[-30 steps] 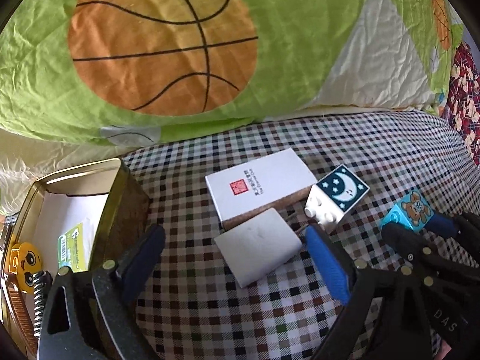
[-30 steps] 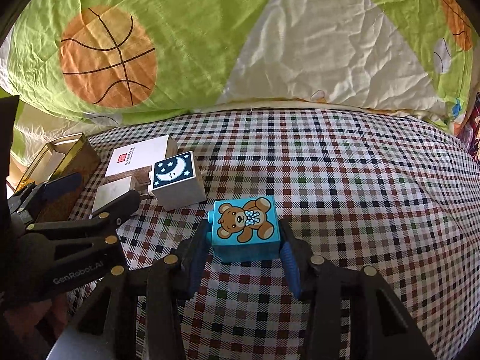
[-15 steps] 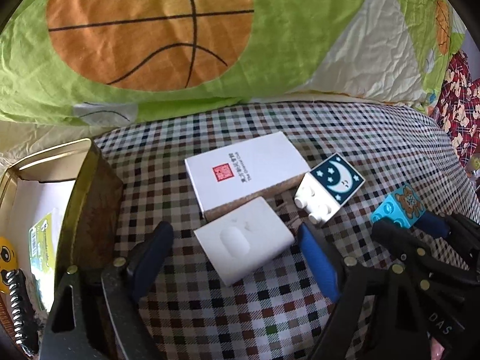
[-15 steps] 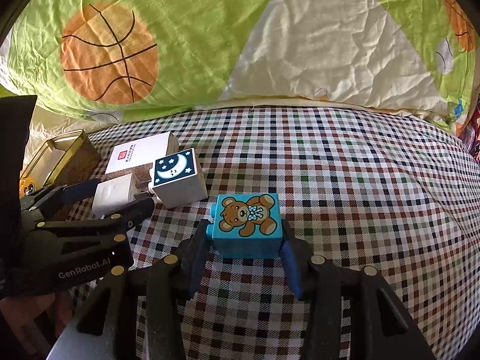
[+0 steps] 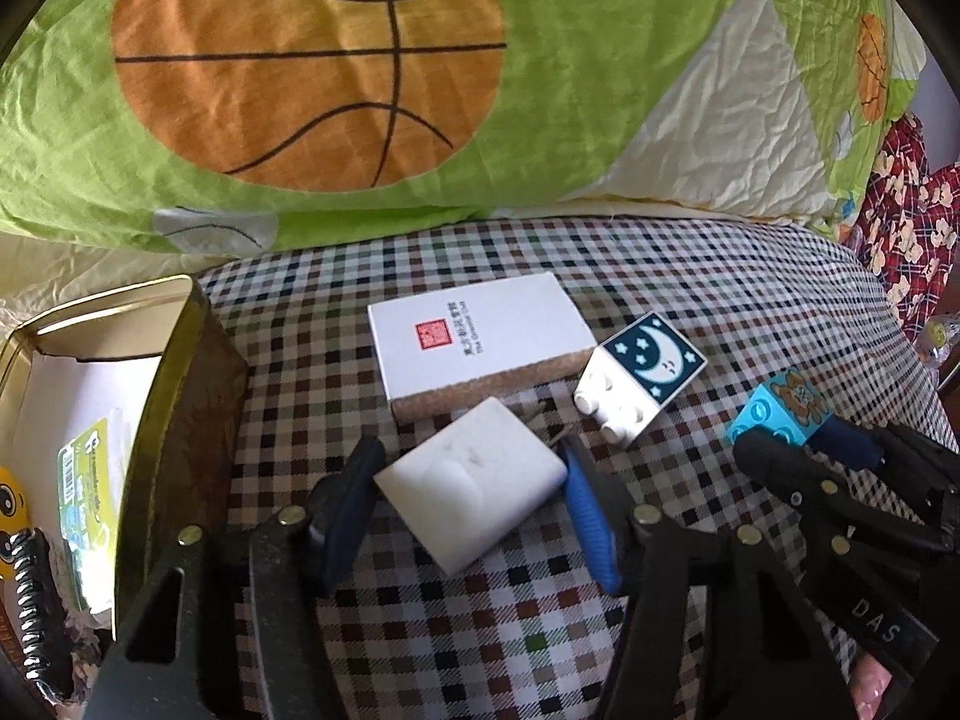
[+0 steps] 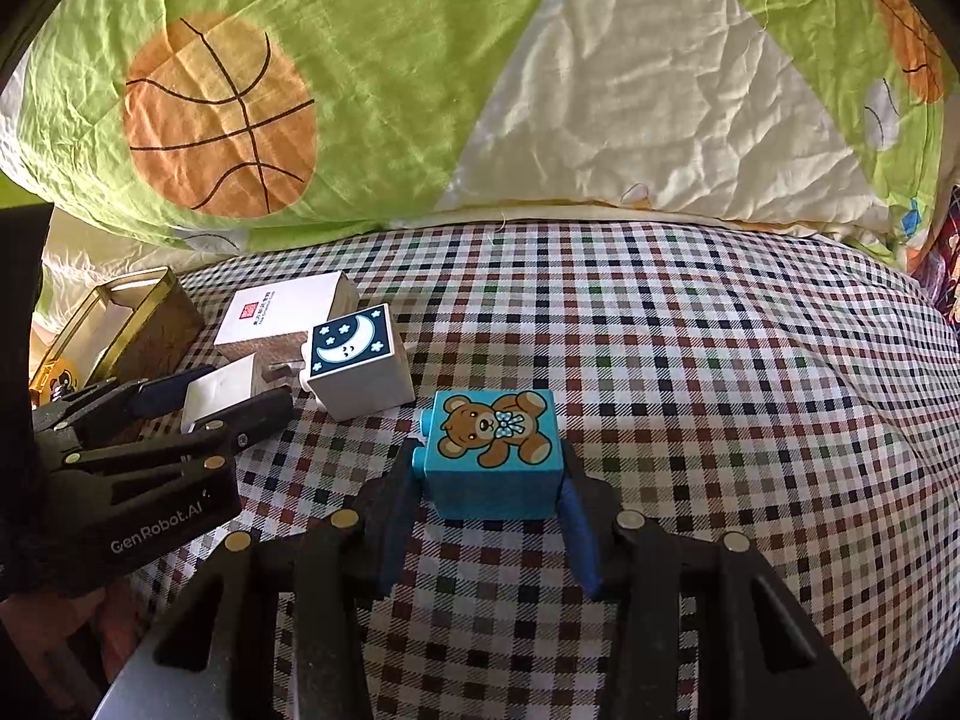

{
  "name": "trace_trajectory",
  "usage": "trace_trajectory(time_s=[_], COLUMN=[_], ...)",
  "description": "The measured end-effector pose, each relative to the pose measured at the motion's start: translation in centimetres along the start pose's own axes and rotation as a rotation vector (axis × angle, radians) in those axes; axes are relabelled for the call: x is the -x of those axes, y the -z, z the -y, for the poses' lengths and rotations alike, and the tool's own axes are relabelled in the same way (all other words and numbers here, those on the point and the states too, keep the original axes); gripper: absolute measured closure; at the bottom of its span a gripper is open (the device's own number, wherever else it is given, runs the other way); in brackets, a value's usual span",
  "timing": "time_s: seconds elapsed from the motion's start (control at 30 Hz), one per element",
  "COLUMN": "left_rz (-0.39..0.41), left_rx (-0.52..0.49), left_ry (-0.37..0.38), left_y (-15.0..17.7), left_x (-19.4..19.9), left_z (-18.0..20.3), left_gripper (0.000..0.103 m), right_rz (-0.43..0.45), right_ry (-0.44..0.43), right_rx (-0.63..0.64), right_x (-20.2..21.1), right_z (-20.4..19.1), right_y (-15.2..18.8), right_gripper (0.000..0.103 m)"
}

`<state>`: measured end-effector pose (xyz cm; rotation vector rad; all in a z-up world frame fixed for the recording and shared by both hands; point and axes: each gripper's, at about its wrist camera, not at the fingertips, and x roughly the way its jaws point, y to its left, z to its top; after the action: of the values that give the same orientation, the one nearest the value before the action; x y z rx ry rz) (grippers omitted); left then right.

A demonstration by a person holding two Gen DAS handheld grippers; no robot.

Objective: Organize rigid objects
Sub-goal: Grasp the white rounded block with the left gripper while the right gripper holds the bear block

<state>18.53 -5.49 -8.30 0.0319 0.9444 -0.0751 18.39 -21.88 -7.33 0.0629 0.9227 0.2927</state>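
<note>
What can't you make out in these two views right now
- White charger: left wrist view does not show whether the left gripper pads press it; its prongs are hidden behind its body.
- Gold tin: contents cut off by the left edge; green label print too small.
- White box: black print beside the red seal too small to read.
- Blue bear block: right gripper pads hide both sides, so contact is unclear.

Two low, close, overlapping bed-level views

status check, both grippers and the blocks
Left gripper closing around white charger. Right gripper shut on teddy bear block. Moon block beside charger; open tin left.
</note>
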Motion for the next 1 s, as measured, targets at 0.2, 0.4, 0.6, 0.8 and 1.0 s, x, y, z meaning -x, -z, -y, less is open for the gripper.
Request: trace_trajectory(time_s=[0.2, 0.4, 0.6, 0.8, 1.0], left_rz=[0.027, 0.071, 0.116, 0.158, 0.191], left_rx=[-0.010, -0.012, -0.011, -0.019, -0.009], left_ry=[-0.005, -0.023, -0.041, -0.059, -0.068], left_y=[0.4, 0.4, 0.6, 0.7, 0.9], left_x=[0.7, 1.4, 2.3, 3.2, 3.8], left_z=[0.2, 0.3, 0.1, 0.2, 0.0], left_gripper=[0.044, 0.044, 0.044, 0.044, 0.044], right_rz=[0.017, 0.026, 0.046, 0.077, 0.109], right_ry=[0.006, 0.004, -0.006, 0.002, 0.009], right_rx=[0.002, 0.003, -0.003, 0.004, 0.014], right_x=[0.5, 0.8, 1.6, 2.2, 2.9], right_z=[-0.1, -0.1, -0.3, -0.7, -1.1], right_y=[0.1, 0.2, 0.4, 0.5, 0.5], right_gripper=[0.058, 0.058, 0.058, 0.058, 0.058])
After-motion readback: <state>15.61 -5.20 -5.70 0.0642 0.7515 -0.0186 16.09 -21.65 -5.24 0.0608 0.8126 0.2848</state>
